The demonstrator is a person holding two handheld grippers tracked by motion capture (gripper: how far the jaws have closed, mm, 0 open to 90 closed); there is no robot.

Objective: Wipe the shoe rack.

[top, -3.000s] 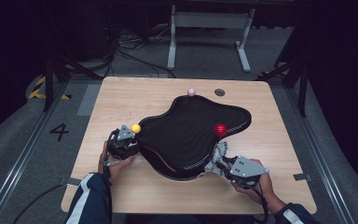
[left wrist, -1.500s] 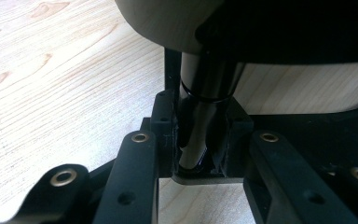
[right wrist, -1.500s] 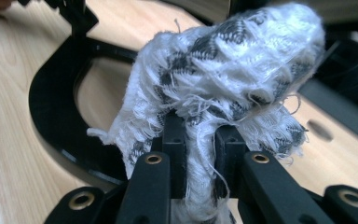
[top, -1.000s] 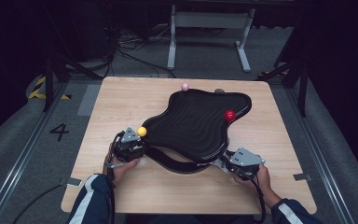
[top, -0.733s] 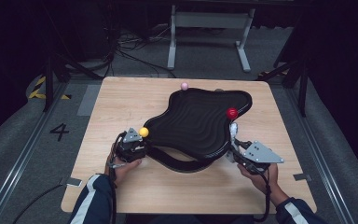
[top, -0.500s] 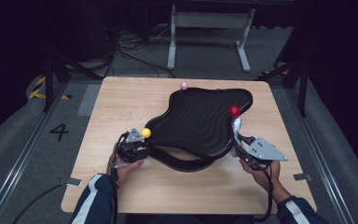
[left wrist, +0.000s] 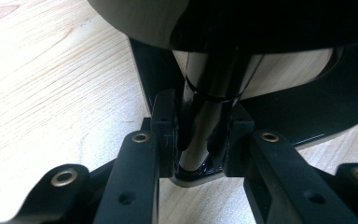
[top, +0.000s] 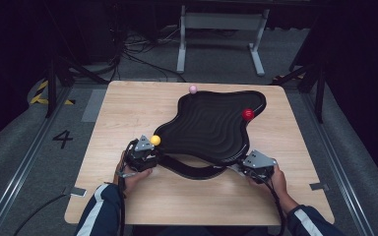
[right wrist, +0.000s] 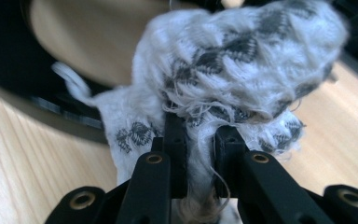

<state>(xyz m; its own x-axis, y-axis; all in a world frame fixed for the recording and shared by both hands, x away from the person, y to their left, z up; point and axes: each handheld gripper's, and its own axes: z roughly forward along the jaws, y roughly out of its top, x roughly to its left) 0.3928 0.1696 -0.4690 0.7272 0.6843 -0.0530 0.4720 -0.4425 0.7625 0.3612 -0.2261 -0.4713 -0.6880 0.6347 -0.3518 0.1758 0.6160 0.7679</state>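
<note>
The left tool [left wrist: 193, 140] clenches the near-left rim of the stiff, glossy, likely slippery black tray [top: 211, 128] mid-desk [top: 128, 113], while the right tool [right wrist: 198, 140] grips a soft white cloth [right wrist: 242, 60] at its near-right edge.

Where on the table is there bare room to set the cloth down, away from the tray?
The far-left part of the table, left of the pink ball and the black tray, is bare. So is the near strip between the two tools and the table's front edge. It is crowded around the left tool, the right tool holding the cloth, and the tray's near rim.
</note>
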